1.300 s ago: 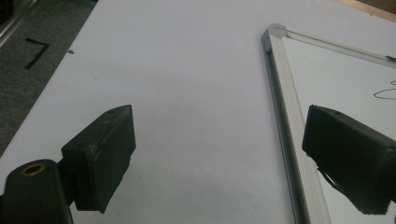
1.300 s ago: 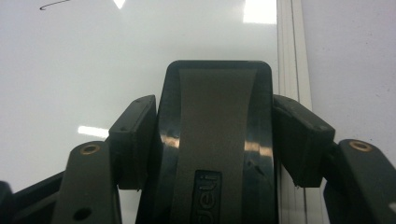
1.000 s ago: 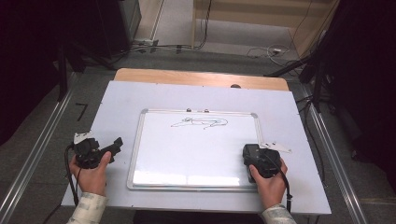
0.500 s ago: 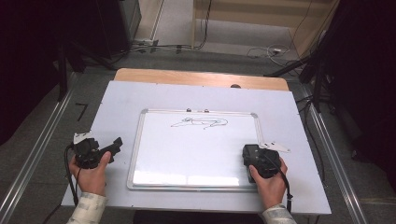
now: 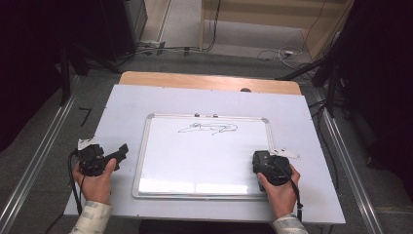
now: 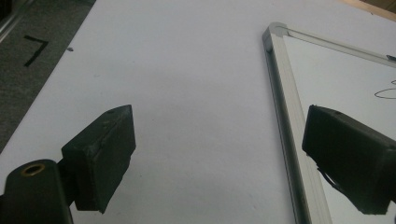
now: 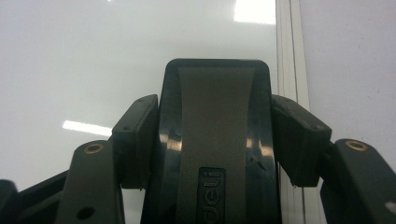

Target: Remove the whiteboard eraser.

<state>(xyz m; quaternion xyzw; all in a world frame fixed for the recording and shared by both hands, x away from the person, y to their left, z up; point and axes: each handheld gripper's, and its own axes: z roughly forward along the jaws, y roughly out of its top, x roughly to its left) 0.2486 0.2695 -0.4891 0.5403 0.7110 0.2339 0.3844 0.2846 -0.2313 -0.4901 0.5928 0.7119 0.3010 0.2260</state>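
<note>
A whiteboard point(image 5: 195, 161) with a silver frame lies flat in the middle of the table, with a thin black scribble point(image 5: 209, 128) near its far edge. My right gripper point(image 5: 260, 163) rests over the board's near right corner. Its jaws have just been closing and now press both sides of a black eraser point(image 7: 217, 135) with a grey stripe, so my right gripper point(image 7: 217, 121) is shut on it above the board surface. My left gripper point(image 5: 119, 152) is held left of the board. In the left gripper view, my left gripper point(image 6: 219, 135) stands open with nothing between the jaws, over bare table beside the whiteboard frame point(image 6: 285, 107).
The white table point(image 5: 122, 107) has a wooden strip point(image 5: 209, 80) along its far edge. Two small clips point(image 5: 204, 115) sit on the board's far frame. Metal rails point(image 5: 39, 161) run along both sides, and cables point(image 5: 272, 53) lie on the floor beyond.
</note>
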